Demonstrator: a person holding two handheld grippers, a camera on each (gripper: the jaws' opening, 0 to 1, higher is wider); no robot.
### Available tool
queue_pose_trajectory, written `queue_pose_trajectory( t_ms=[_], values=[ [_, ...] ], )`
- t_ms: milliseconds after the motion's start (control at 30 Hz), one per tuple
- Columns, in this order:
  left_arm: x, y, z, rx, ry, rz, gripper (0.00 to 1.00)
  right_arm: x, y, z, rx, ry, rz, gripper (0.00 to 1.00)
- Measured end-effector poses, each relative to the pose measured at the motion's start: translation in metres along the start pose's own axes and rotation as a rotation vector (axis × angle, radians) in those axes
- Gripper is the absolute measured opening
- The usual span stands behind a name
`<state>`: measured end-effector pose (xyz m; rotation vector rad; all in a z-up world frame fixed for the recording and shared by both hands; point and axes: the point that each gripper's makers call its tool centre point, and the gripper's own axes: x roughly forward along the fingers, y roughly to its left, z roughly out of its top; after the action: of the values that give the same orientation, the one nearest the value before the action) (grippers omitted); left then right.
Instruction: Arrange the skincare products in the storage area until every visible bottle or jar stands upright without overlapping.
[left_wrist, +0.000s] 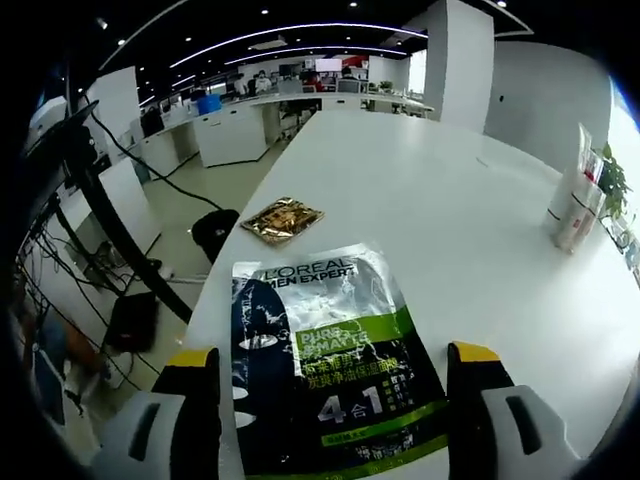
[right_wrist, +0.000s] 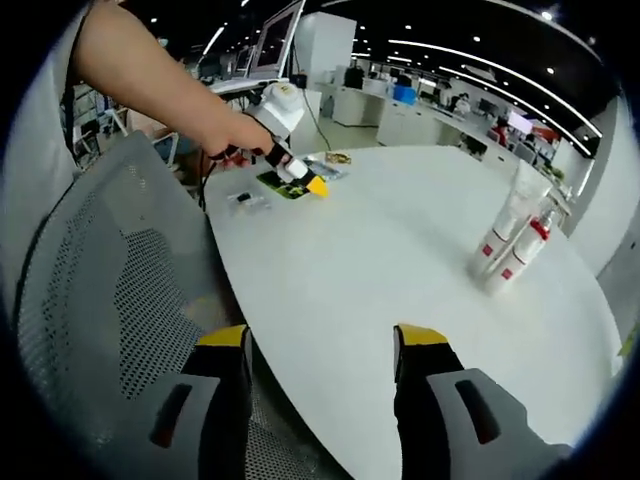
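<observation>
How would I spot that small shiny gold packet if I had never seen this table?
Find the long white table. Near its edge lies a large dark-and-green sachet between the left gripper jaws; just beyond sits the gold packet. It is smaller, crinkly and metallic gold, without green.

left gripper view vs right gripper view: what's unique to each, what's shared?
Left gripper view: the L'Oreal Men Expert pouch lies flat between its open jaws, print readable.

Right gripper view: a mesh chair at the table's edge, a person's arm holding the left gripper over the pouch, and the right gripper, jaws open and empty.

Both: white table, gold packet, upright white tubes.
</observation>
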<state>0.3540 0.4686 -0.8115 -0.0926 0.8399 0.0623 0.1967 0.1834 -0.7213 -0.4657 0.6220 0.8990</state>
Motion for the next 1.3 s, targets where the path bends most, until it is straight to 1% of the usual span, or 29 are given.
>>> queue_pose_trajectory(
  t_ms=[33,67,100,133,167,300,333,367,400,500,533,600,633,667,700,733,800,833,867,900,933,967,1033,1133,1167,1200,1233,1267,1300],
  values=[
    [0.0,-0.001,0.003,0.009,-0.014,-0.008,0.85,0.0,-0.001,0.001,-0.007,-0.006,-0.003,0.49],
    [-0.005,-0.002,0.005,0.016,-0.001,-0.025,0.82,-0.001,0.0,0.002,-0.008,-0.01,-0.001,0.48],
    [0.0,0.002,0.004,0.006,-0.004,-0.011,0.82,-0.001,0.001,0.003,-0.005,-0.016,0.005,0.48],
    [-0.001,0.005,0.006,0.006,-0.006,-0.013,0.81,-0.001,0.002,0.003,-0.005,-0.016,0.006,0.48],
    [0.001,0.002,0.003,0.005,-0.004,-0.011,0.81,-0.001,0.002,0.002,-0.011,-0.015,0.007,0.47],
    [-0.003,0.001,0.003,-0.001,-0.001,0.001,0.77,-0.001,0.003,0.002,-0.01,-0.015,0.008,0.47],
    [-0.005,0.001,0.004,0.014,-0.007,-0.002,0.72,-0.002,0.002,0.002,-0.008,-0.015,0.007,0.46],
    [-0.008,-0.004,0.005,0.023,-0.006,-0.003,0.61,-0.002,0.003,0.002,-0.011,-0.015,0.009,0.46],
    [-0.008,-0.005,0.004,0.024,-0.007,-0.027,0.48,-0.002,0.003,0.001,-0.011,-0.009,0.012,0.46],
    [-0.003,-0.009,0.004,0.022,-0.02,-0.026,0.42,-0.001,0.006,-0.003,-0.011,0.01,0.026,0.41],
    [-0.003,-0.011,0.004,0.021,-0.022,-0.035,0.4,-0.001,0.006,-0.003,-0.015,0.009,0.024,0.4],
    [-0.001,-0.009,0.002,0.048,-0.011,-0.053,0.34,-0.002,0.005,-0.001,-0.009,0.002,0.023,0.4],
    [0.0,-0.008,0.004,0.049,-0.016,-0.043,0.32,-0.002,0.005,-0.002,-0.008,0.002,0.023,0.4],
    [0.0,-0.015,0.002,0.044,-0.01,-0.089,0.27,-0.002,0.006,-0.002,-0.004,0.005,0.024,0.4],
    [-0.001,-0.016,0.003,0.058,-0.017,-0.089,0.25,-0.002,0.006,-0.001,0.0,0.0,0.024,0.4],
    [-0.004,-0.016,-0.003,0.045,-0.003,-0.096,0.22,-0.003,0.006,0.002,0.006,-0.016,0.024,0.4],
    [-0.005,-0.015,-0.003,0.025,-0.006,-0.1,0.16,-0.003,0.005,0.002,0.008,-0.018,0.02,0.4],
    [-0.005,-0.017,-0.001,0.015,-0.011,-0.103,0.15,-0.003,0.005,0.001,0.005,-0.015,0.017,0.4],
    [-0.006,-0.017,-0.002,-0.007,0.0,-0.108,0.14,-0.003,0.005,0.0,0.004,-0.011,0.018,0.4],
    [-0.007,-0.019,-0.002,0.0,0.005,-0.11,0.13,-0.003,0.005,0.0,0.001,-0.01,0.018,0.4],
    [-0.008,-0.024,-0.001,-0.027,-0.008,-0.138,0.12,-0.002,0.005,0.001,-0.004,-0.011,0.019,0.4],
    [-0.011,-0.032,0.0,-0.087,-0.006,-0.174,0.12,-0.002,0.006,0.001,-0.008,-0.013,0.019,0.4],
    [-0.016,-0.035,0.004,-0.1,-0.03,-0.186,0.11,-0.003,0.007,0.003,-0.017,-0.021,0.021,0.39],
    [-0.026,-0.046,0.01,-0.164,-0.062,-0.243,0.11,-0.003,0.007,0.003,-0.023,-0.023,0.023,0.39],
    [-0.034,-0.052,0.013,-0.154,-0.063,-0.265,0.1,-0.003,0.007,0.003,-0.023,-0.023,0.022,0.39],
    [-0.041,-0.057,0.018,-0.142,-0.086,-0.3,0.1,-0.003,0.007,0.003,-0.019,-0.023,0.022,0.39],
    [-0.054,-0.065,0.026,-0.139,-0.114,-0.334,0.1,-0.003,0.007,0.003,-0.016,-0.023,0.022,0.39],
    [-0.064,-0.068,0.031,-0.116,-0.134,-0.353,0.1,-0.003,0.007,0.003,-0.014,-0.023,0.023,0.39],
    [-0.075,-0.072,0.037,-0.114,-0.156,-0.366,0.1,-0.002,0.008,0.003,-0.01,-0.022,0.027,0.39]
  ],
)
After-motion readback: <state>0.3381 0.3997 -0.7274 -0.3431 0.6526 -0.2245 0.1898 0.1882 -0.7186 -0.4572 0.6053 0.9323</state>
